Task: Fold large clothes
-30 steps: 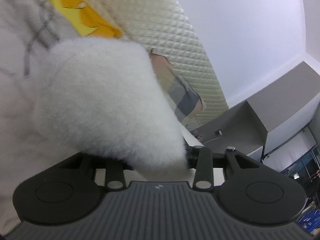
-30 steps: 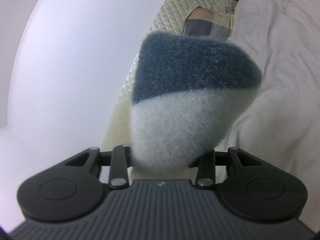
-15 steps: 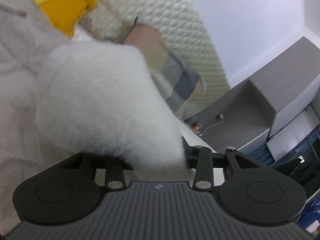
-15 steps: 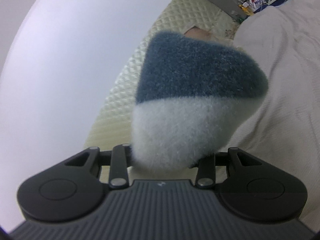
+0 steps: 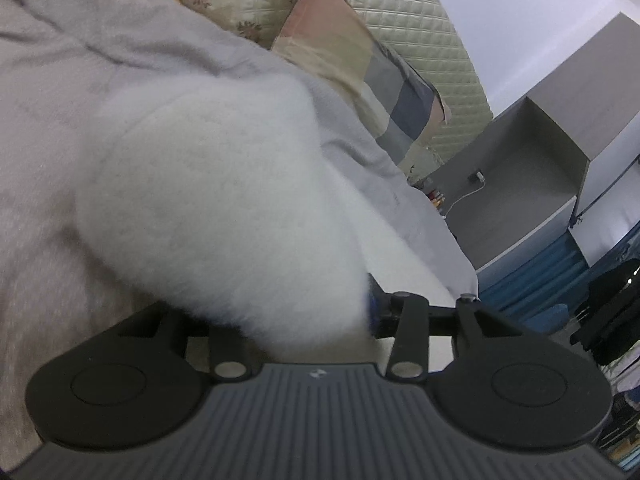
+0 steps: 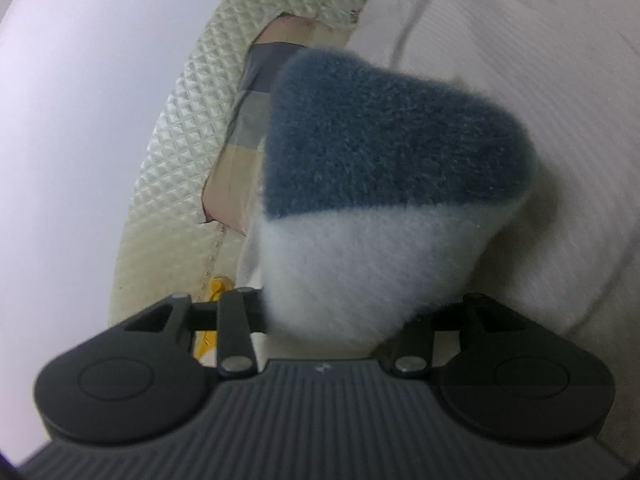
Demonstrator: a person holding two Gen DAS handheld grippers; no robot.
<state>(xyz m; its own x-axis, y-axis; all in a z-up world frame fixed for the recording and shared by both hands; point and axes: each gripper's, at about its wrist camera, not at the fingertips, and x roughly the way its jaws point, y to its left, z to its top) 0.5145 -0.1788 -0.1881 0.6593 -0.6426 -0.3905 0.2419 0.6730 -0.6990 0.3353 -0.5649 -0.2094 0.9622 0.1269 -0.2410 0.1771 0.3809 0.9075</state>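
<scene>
Fluffy fleece garment (image 5: 224, 208); glossy quilted headboard (image 5: 420, 36).

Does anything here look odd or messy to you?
Mostly no. The headboard covering looks torn beside the patchwork pillow. A fluffy garment bulges from both tongs, hiding their tips, and the grey bedcover lies rumpled, which is normal mid-fold.

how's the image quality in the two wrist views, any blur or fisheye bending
Left wrist view: the white fleece fold is close and soft, hiding the left claw's tips; fisheye bends the quilted headboard and grey cabinet. Right wrist view: the blue and white fleece fold shows soft-edged pile, the bedsheet is smeared, the wall is flat, even white.
</scene>
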